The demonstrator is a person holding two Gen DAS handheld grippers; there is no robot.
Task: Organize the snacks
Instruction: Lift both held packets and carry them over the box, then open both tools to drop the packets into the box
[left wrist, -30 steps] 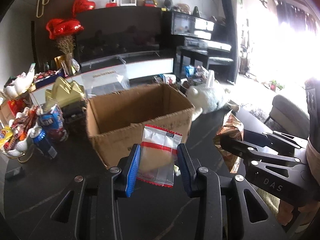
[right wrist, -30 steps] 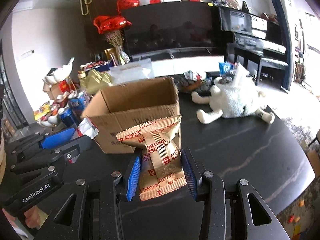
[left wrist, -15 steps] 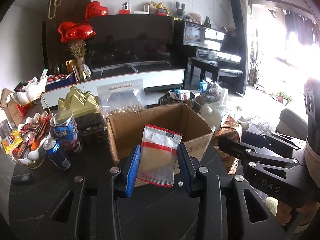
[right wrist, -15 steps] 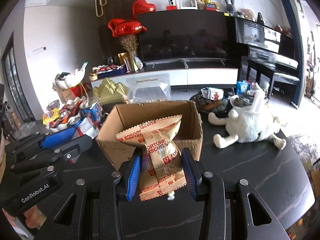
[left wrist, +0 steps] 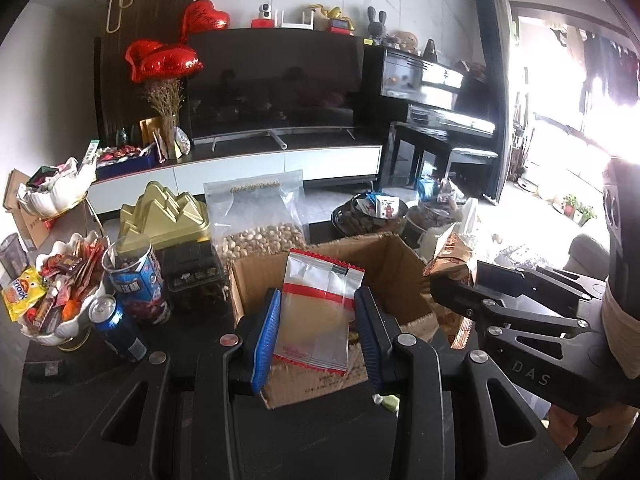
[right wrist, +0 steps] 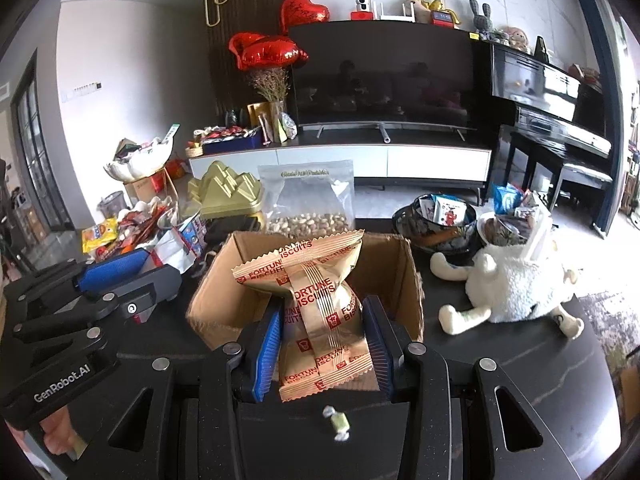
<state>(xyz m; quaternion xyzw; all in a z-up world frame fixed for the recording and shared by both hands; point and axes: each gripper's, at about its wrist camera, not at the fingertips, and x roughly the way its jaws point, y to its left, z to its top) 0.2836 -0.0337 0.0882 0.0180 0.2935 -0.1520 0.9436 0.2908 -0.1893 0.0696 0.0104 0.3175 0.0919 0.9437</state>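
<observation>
My left gripper point(left wrist: 316, 332) is shut on a clear snack packet with red stripes point(left wrist: 318, 308), held over the near edge of the open cardboard box point(left wrist: 392, 276). My right gripper point(right wrist: 324, 344) is shut on a tan Fortune Biscuits bag point(right wrist: 320, 308), held over the near edge of the same box point(right wrist: 408, 280). In the left wrist view the right gripper point(left wrist: 452, 292) and its bag point(left wrist: 452, 256) show at the right. In the right wrist view the left gripper point(right wrist: 120, 276) shows at the left.
A wrapped green candy point(right wrist: 338, 424) lies on the dark table point(right wrist: 500, 356) before the box. A pistachio bag point(left wrist: 260, 216), gold tin point(left wrist: 164, 216), cans point(left wrist: 120, 328) and a snack bowl point(left wrist: 56, 296) stand left and behind. A white plush toy point(right wrist: 512, 284) lies right.
Both grippers have risen and moved forward toward the box, each still holding its packet; the box now sits right under the packets.
</observation>
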